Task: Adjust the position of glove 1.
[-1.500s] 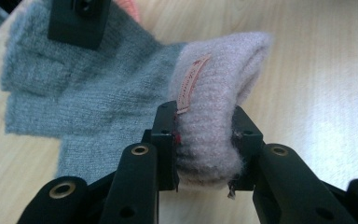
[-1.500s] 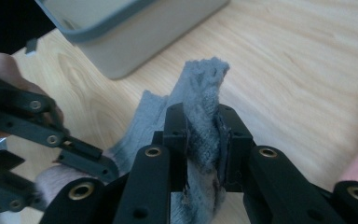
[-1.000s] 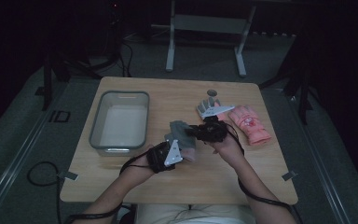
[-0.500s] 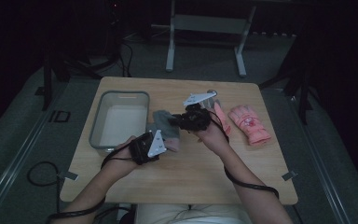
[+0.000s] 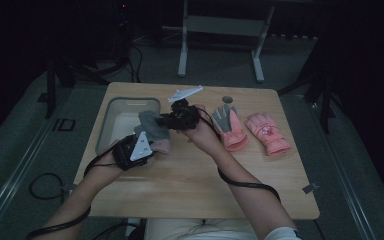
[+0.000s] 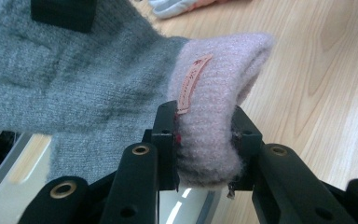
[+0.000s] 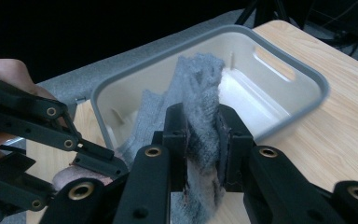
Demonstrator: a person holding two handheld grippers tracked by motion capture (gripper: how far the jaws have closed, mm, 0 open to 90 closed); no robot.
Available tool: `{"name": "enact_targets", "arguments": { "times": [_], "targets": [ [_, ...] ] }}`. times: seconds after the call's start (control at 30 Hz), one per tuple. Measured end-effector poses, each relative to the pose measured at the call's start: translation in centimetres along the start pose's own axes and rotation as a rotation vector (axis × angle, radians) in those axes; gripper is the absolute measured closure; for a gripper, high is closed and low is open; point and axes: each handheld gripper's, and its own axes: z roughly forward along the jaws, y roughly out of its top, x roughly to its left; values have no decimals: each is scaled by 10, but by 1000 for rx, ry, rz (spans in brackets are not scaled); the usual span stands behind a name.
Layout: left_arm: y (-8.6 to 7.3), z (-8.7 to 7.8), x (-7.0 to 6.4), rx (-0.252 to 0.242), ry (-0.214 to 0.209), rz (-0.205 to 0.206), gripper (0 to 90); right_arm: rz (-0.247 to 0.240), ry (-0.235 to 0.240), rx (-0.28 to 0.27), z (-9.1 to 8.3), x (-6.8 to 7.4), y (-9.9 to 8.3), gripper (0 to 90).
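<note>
Both grippers have carried the grey knit glove toward nine o'clock, to the rim of the white bin. The left gripper pinches its pink cuff. The right gripper clamps the grey fingers end.

There is a small pink tag sewn on the pink cuff of the grey glove, near the middle of the left gripper view. It has tiny writing on it, maybe a brand name, but it is too blurry to read. No other words or numbers can be read.
</note>
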Motion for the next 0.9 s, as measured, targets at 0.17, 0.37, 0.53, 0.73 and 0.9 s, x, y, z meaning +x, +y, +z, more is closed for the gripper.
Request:
{"name": "enact_targets", "arguments": {
  "times": [0.17, 0.37, 0.53, 0.73, 0.9],
  "targets": [
    [-17, -7, 10, 26, 1, -13, 693, -3, 13, 10, 22, 6, 10, 763],
    [-33, -10, 22, 62, 12, -8, 692, 1, 24, 17, 45, 11, 18, 763],
    [-42, -6, 37, 78, -2, 42, 690, 25, 18, 10, 57, 6, 23, 763],
    [-45, 9, 53, 127, -52, 46, 689, 68, -5, 17, 68, -5, 17, 762],
    [-49, 24, 60, 187, -126, 3, 689, 68, -49, 47, 86, -13, 8, 761]
  ]
}}
